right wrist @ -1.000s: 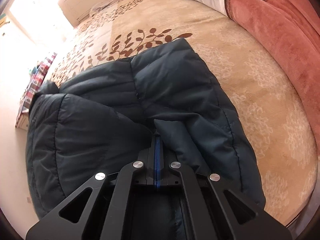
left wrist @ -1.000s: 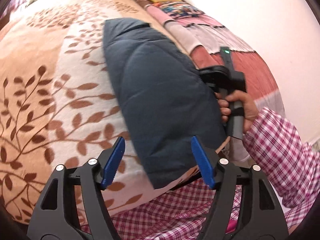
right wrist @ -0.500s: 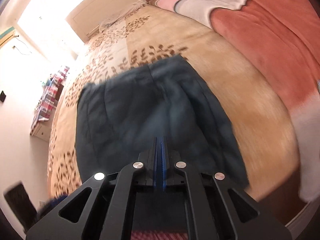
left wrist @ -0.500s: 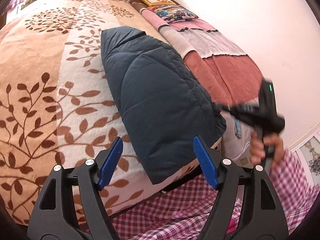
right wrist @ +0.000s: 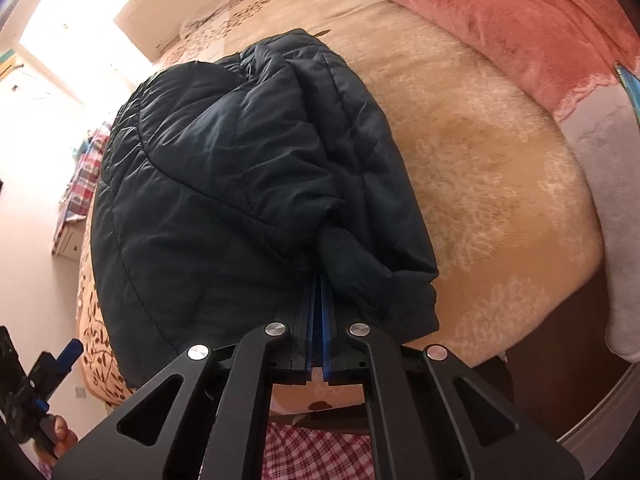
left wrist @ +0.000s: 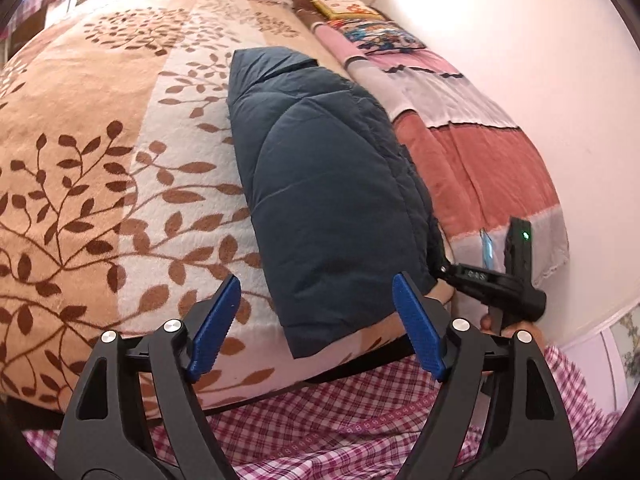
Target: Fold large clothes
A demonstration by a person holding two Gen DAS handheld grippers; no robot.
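A dark navy puffer jacket [left wrist: 320, 184] lies folded lengthwise on the bed, its near end at the bed's front edge. My left gripper [left wrist: 316, 324] is open and empty, held just in front of the jacket's near end. My right gripper [right wrist: 319, 284] is shut on the jacket [right wrist: 240, 168], pinching a fold at its near right corner. In the left wrist view the right gripper [left wrist: 438, 268] shows at the jacket's right edge, its tips hidden in the fabric.
The bed has a beige blanket with brown leaves [left wrist: 100, 184]. A red, grey and pink blanket [left wrist: 480, 160] lies along the wall [left wrist: 540, 60]. Pillows [left wrist: 372, 32] sit at the far end. My checked shirt [left wrist: 320, 412] fills the near bottom.
The right gripper drew back from the jacket half a second ago and has now returned, shut on its near right corner. The left gripper stayed open, shifting slightly.
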